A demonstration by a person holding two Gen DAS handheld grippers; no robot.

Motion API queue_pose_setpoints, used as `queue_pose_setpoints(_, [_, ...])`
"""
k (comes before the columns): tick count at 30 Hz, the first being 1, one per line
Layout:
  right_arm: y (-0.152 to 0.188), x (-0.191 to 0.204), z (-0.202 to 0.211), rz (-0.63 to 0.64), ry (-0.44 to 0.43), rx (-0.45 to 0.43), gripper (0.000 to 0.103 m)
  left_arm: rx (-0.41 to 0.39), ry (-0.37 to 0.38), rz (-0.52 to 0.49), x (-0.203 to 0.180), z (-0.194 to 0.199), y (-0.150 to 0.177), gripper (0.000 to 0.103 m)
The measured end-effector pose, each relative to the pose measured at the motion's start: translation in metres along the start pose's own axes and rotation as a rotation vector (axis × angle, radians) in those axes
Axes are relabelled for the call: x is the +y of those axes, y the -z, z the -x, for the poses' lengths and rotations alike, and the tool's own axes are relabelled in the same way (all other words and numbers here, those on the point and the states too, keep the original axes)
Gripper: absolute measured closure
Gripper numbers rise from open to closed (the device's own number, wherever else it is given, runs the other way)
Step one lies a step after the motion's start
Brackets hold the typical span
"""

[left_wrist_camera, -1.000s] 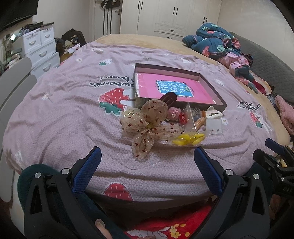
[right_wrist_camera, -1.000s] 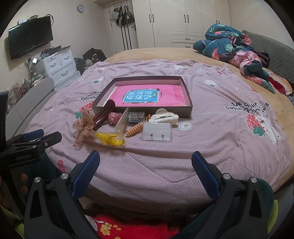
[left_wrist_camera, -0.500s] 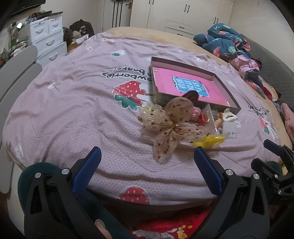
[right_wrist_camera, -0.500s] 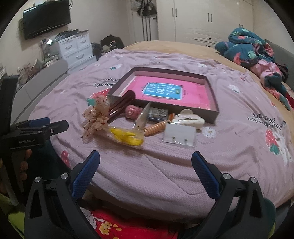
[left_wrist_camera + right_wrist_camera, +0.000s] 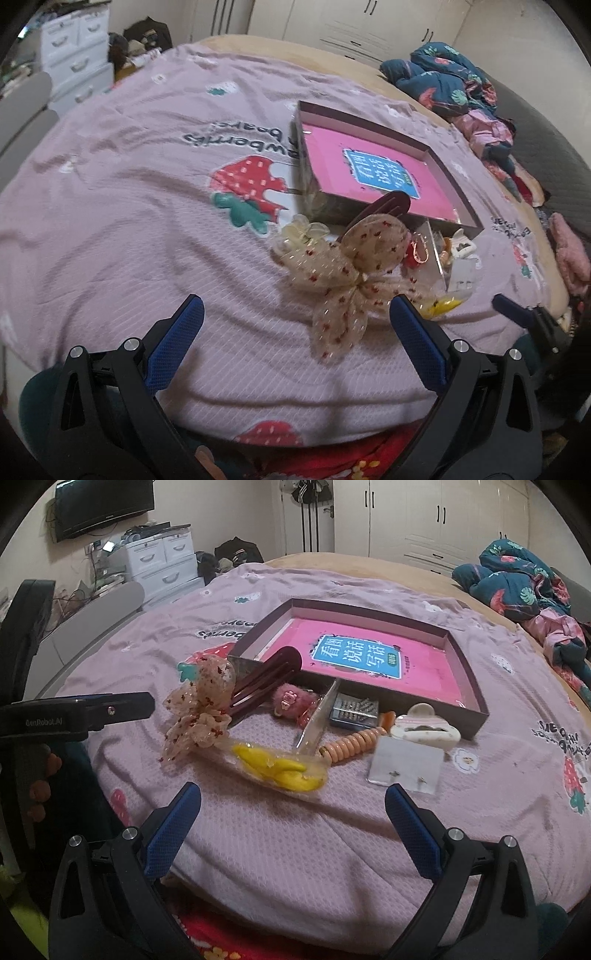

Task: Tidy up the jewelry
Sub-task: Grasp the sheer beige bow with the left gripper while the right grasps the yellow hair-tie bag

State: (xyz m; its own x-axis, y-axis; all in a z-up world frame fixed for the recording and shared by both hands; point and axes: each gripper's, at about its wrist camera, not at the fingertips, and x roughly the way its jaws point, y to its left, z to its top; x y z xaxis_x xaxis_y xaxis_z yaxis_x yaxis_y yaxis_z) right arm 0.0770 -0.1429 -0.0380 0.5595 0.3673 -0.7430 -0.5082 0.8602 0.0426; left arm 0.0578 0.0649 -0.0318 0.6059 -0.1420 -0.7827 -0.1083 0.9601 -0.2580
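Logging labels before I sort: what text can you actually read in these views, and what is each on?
"看图说话写话": pink book in the tray.
"GenRobot.AI": side of the left tool.
"...awberries" and "bears": upside-down print on the bedspread.
Print on the bedspread's right side: too distorted to read.
Small line under the book's title: too small to read.

The left gripper [image 5: 295,325] hangs wide open over the purple blanket [image 5: 122,229], with nothing between its blue fingers [image 5: 177,332]. A big see-through bow with red dots [image 5: 347,273] lies just ahead of it. Behind the bow sits a flat box [image 5: 439,162] with a pink book [image 5: 373,170] inside.
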Motion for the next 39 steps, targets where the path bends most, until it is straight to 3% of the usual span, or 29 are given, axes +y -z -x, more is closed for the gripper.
queue_pose_setpoints(6, [-0.007,0.004,-0.020,-0.020,0.007,-0.006,0.004,0.031,0.105,0.005,-0.003,-0.023,-0.014,0.010])
queue_pose_setpoints(9, [-0.008,0.006,-0.029,-0.028,0.011,-0.001,0.004,0.065,0.139,0.011,-0.006,-0.034,-0.015,0.020])
queue_pose_setpoints(12, [-0.010,0.008,-0.037,-0.028,0.015,0.000,0.004,0.082,0.163,0.009,-0.008,-0.042,-0.014,0.036])
queue_pose_setpoints(17, [-0.016,0.009,-0.048,-0.053,0.023,-0.010,0.004,0.079,0.185,0.009,-0.008,-0.045,-0.014,0.078])
queue_pose_setpoints(20, [-0.017,0.009,-0.050,-0.067,0.024,-0.024,0.004,0.070,0.205,0.016,-0.005,-0.044,-0.013,0.093])
queue_pose_setpoints(22, [-0.017,0.008,-0.049,-0.069,0.021,-0.034,0.007,0.048,0.198,0.022,-0.003,-0.039,-0.012,0.094])
queue_pose_setpoints(23, [-0.016,0.006,-0.049,-0.070,0.013,-0.036,0.019,0.043,0.198,0.025,-0.001,-0.036,-0.012,0.095])
queue_pose_setpoints(24, [-0.015,0.006,-0.049,-0.075,0.000,-0.033,0.023,0.038,0.199,0.029,0.000,-0.034,-0.012,0.095])
queue_pose_setpoints(33, [-0.004,-0.010,-0.029,-0.119,-0.046,-0.054,0.024,-0.033,0.177,0.049,0.010,-0.004,-0.010,0.096])
queue_pose_setpoints(39, [0.006,-0.040,-0.003,-0.188,-0.027,-0.072,0.024,-0.060,0.159,0.043,0.009,0.009,-0.013,0.096])
